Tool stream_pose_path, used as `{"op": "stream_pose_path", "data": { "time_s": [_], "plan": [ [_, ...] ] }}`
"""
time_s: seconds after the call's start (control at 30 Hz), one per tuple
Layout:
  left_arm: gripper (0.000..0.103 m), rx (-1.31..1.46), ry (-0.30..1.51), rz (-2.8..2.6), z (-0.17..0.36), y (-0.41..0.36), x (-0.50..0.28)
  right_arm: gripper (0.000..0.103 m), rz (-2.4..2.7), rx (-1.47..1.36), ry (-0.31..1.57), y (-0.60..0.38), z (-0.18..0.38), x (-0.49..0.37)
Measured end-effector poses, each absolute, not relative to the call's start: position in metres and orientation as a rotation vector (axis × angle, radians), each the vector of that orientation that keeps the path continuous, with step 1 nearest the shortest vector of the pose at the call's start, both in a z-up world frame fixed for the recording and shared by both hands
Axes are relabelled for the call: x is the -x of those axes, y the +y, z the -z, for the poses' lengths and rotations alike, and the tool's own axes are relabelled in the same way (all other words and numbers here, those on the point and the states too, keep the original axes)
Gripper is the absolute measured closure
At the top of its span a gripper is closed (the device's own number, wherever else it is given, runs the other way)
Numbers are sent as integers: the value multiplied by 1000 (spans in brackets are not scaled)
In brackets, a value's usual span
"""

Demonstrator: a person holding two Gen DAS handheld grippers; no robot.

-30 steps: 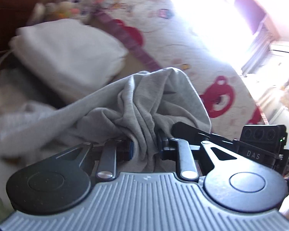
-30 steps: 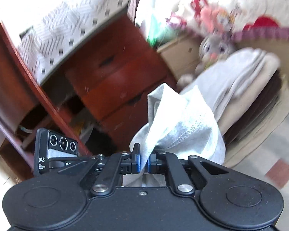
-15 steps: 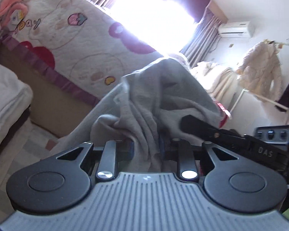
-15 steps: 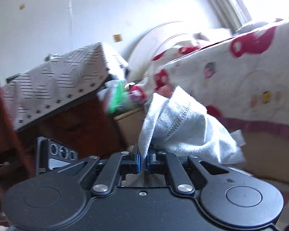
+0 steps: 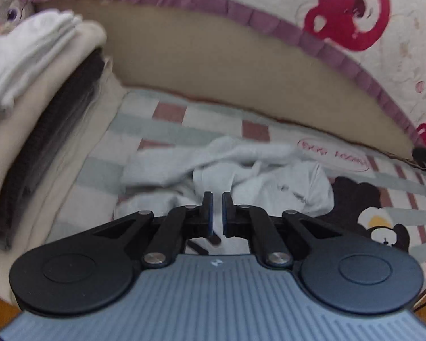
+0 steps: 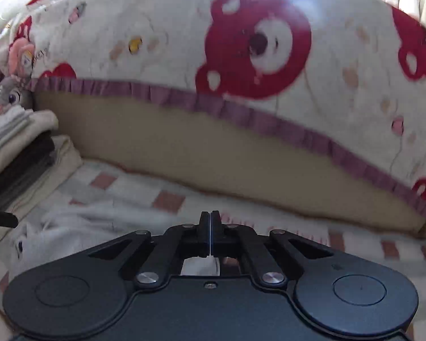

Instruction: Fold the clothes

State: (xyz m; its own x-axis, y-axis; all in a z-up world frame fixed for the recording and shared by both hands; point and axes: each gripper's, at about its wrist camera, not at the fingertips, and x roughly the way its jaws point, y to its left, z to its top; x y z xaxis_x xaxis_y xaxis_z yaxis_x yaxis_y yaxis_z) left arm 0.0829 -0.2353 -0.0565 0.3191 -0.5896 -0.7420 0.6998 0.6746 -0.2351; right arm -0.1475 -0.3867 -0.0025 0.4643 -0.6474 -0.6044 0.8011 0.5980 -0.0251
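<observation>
A pale grey garment (image 5: 241, 164) lies crumpled on the checked floor mat (image 5: 167, 113), in front of the bed's side. My left gripper (image 5: 215, 196) hovers just over its near edge, the jaws a narrow gap apart with nothing between them. In the right wrist view the same garment (image 6: 71, 227) spreads low at the left. My right gripper (image 6: 210, 216) is shut, pads touching, with no cloth showing between the tips. A bit of white cloth shows under its linkage.
A stack of folded clothes (image 5: 28, 85) stands at the left, also the stack (image 6: 11, 130), with a grey plush rabbit (image 5: 5, 8) behind it. The bed with a red-bear quilt (image 6: 255, 42) and a beige side panel (image 5: 213, 65) walls off the far side.
Both grippers held the grey garment up in the air before. Now it lies on the mat, the left gripper has let go, and both cameras point down at the floor.
</observation>
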Motion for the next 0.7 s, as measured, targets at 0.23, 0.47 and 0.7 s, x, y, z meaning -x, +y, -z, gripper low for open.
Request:
{"op": "stream_pose_path", "data": {
  "time_s": [0.23,0.47,0.7],
  "plan": [
    [94,-114,934,842,56,-231,-72,96,783,-409,702,-367,58,149],
    [94,-165,971,845,73,-222,-75,79,604,-593,773,-369,133,130],
    [79,-241,977,834,91,-222,-73,38,598,-665,769,-364,165,128]
  ]
}}
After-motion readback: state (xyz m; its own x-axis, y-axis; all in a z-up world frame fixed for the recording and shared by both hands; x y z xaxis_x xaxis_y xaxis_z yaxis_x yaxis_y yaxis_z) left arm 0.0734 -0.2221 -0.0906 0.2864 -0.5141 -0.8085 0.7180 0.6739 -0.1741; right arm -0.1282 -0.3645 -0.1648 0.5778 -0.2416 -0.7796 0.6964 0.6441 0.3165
